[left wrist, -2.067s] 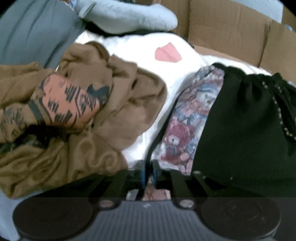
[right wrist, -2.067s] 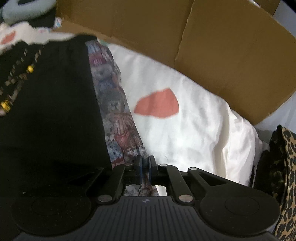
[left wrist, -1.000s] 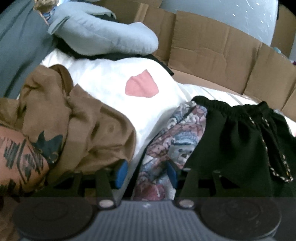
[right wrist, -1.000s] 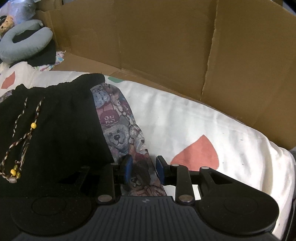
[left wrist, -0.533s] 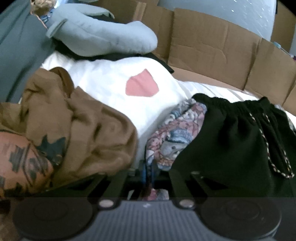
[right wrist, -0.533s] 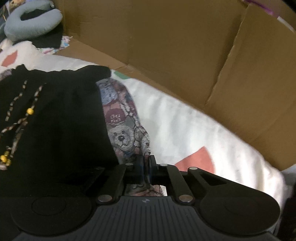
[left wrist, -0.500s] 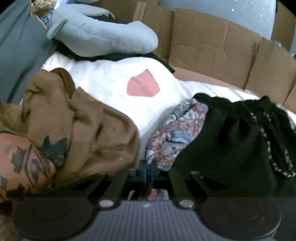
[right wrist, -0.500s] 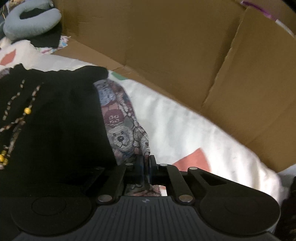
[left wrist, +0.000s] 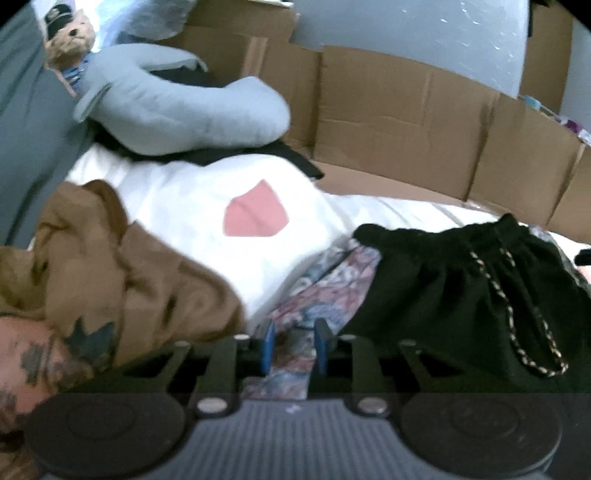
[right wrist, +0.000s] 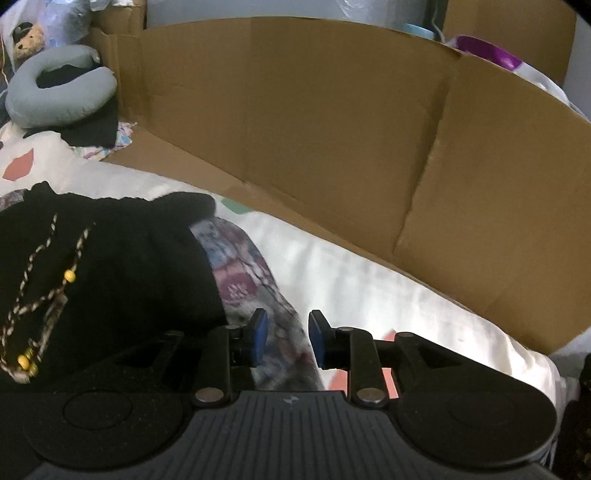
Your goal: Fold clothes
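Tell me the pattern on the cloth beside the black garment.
The patterned cloth bears a teddy-bear patchwork print in maroon, blue and grey, clearest in the right wrist view.

A white bedsheet [right wrist: 369,295] printed with pink patches is spread ahead of both tools. Beyond it, the far side is closed off by a wall of flattened brown cardboard [right wrist: 314,129], creased into panels. Above the cardboard a pale grey-blue wall [left wrist: 406,33] is seen. Far ahead and to the left, a grey-blue neck pillow [left wrist: 177,114] is laid on dark fabric, and a small teddy bear [left wrist: 68,35] is propped behind it. A purple-and-white object [right wrist: 491,51] is visible over the cardboard edge at the upper right. Soft, even light is cast throughout.
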A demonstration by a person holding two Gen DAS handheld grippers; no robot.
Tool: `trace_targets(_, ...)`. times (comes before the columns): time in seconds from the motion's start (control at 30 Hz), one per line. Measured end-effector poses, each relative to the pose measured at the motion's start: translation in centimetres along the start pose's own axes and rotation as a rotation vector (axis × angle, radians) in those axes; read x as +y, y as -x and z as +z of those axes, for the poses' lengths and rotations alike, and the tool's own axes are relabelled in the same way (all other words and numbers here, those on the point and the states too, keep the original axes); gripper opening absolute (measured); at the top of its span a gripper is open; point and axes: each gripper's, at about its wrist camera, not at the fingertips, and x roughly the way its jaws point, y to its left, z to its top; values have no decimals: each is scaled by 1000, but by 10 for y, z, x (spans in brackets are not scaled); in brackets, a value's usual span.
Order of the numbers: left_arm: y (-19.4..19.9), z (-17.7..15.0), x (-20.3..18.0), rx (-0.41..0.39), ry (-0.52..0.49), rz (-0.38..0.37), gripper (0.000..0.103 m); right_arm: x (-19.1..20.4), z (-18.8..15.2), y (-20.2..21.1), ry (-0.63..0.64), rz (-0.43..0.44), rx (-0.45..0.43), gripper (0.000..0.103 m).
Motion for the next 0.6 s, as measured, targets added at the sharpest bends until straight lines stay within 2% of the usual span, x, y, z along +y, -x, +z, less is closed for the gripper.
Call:
trace_targets(0.1,-10,2,-5,13,1,-27,23,9,3,-7,-1,34,6,24)
trace_targets(0.23,-32,7,-5,68,-2,-29,23,19,3,-18,-12,62,34,24)
trace_targets(0.37,-37,19,-8,52,14,-54,23,25,11,-33,-51,59,47,24)
trace_targets(0.5,-41,31,-10,36,31,-79,23,29,24,-35,-82,73,22,25)
trace_targets(0.6,-49,32,-19,52,3,-91,25,33,30,-39,-86,78,15,25)
